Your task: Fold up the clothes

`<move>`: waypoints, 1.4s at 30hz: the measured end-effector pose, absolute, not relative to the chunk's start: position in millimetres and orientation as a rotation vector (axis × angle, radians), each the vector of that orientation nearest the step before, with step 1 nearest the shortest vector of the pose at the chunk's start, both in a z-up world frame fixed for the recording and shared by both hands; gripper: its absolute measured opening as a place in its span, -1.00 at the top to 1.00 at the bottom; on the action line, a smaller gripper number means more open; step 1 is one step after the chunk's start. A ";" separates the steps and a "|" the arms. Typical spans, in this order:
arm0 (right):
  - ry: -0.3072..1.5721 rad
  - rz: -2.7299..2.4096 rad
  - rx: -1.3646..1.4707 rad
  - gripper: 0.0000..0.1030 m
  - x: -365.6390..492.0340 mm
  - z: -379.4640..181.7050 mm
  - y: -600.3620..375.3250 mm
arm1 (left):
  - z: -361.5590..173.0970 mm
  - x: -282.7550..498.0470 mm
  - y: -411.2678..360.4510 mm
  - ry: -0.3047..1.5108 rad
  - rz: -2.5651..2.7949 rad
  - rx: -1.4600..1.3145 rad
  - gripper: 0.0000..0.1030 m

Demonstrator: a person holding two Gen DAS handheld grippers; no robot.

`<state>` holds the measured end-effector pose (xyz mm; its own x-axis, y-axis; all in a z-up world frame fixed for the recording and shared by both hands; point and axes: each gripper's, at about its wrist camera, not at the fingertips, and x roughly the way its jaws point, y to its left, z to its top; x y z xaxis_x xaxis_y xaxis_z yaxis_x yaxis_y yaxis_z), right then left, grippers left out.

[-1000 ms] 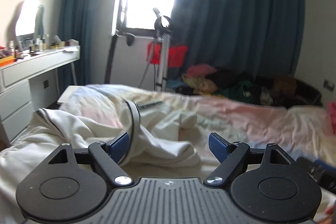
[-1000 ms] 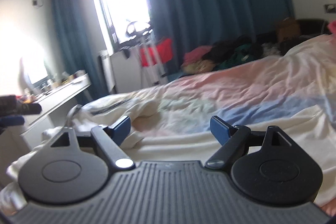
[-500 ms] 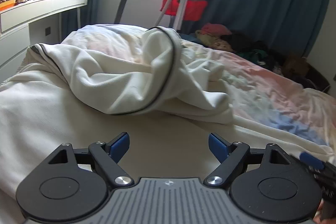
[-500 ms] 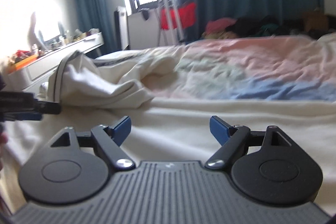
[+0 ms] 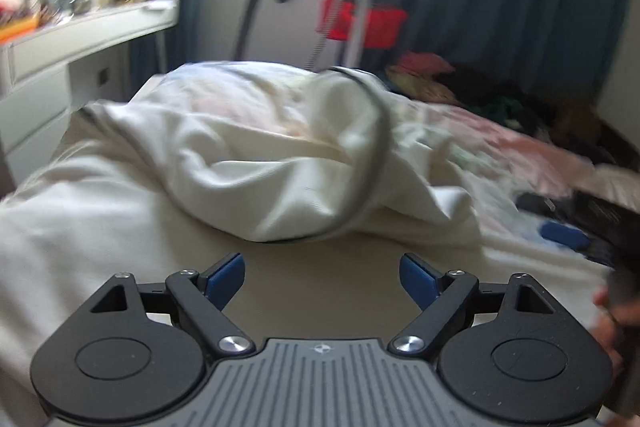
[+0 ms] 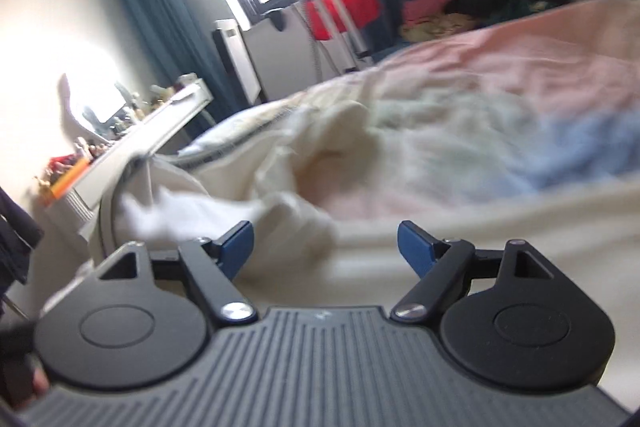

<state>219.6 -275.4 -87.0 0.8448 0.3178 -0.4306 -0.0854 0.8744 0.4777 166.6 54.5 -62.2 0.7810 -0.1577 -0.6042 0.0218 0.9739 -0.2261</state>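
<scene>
A cream garment (image 5: 280,171) with a dark trim lies bunched on the bed, and its flat part spreads toward me (image 5: 120,227). My left gripper (image 5: 322,267) hovers open over that flat cloth, just short of the bunched fold, with nothing between its fingers. In the left wrist view the right gripper (image 5: 568,231) shows blurred at the right edge. In its own view the right gripper (image 6: 326,239) points at the crumpled end of the garment (image 6: 280,203). Its jaws are closing slightly but stand wide, and no cloth is pinched between them.
The pastel bed cover (image 6: 500,99) stretches to the right. A white dresser (image 5: 80,39) with small items stands left of the bed. A red basket on a stand (image 5: 360,19) and a pile of clothes (image 5: 460,95) sit by the dark curtains. A hand (image 5: 608,319) shows at the right.
Both grippers have come down and closer to the cream garment. The right gripper has swung left toward the crumpled end. Neither has taken hold of cloth.
</scene>
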 end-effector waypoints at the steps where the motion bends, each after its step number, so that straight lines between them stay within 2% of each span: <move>1: 0.529 0.227 0.481 -0.55 241.6 -84.5 -269.3 | -64.1 169.7 62.4 0.679 -0.086 -0.257 -0.67; 6: 0.526 0.104 0.575 -0.41 339.4 -80.0 -252.6 | -80.3 186.6 85.3 0.753 -0.097 -0.406 -0.68; 8: 0.553 0.050 0.599 -0.28 369.2 -86.0 -248.7 | -88.0 195.4 89.4 0.773 -0.092 -0.442 -0.68; 10: 0.633 0.014 0.645 -0.03 395.9 -100.3 -246.8 | -94.7 203.0 92.2 0.784 -0.090 -0.468 -0.68; 13: 0.662 0.051 0.708 0.08 417.7 -117.5 -239.3 | -99.6 208.9 88.6 0.773 -0.107 -0.448 -0.71; 14: 0.655 0.047 0.690 0.20 421.9 -117.6 -236.7 | -100.7 209.3 86.6 0.765 -0.111 -0.433 -0.71; 15: 0.648 0.039 0.669 0.62 426.0 -117.0 -234.5 | -101.8 209.6 84.5 0.757 -0.115 -0.418 -0.73; 16: 0.641 0.013 0.647 0.78 428.6 -114.4 -234.1 | -102.8 210.1 82.6 0.752 -0.114 -0.403 -0.73; 22: 0.468 -0.140 0.524 0.81 410.8 -61.5 -264.8 | -101.8 208.2 74.2 0.744 -0.121 -0.374 -0.73; 26: 0.331 -0.353 0.376 0.81 378.0 -6.0 -320.0 | -100.4 203.9 71.9 0.748 -0.129 -0.372 -0.73; 31: 0.264 -0.606 0.287 0.81 324.6 41.8 -401.1 | -94.9 193.7 66.0 0.744 -0.156 -0.352 -0.72; 35: 0.301 -0.712 0.284 0.81 286.6 43.1 -451.2 | -94.3 189.2 62.7 0.749 -0.166 -0.340 -0.72; 42: 0.482 -0.758 0.389 0.81 271.0 -15.3 -491.7 | -94.2 188.8 65.6 0.741 -0.140 -0.346 -0.72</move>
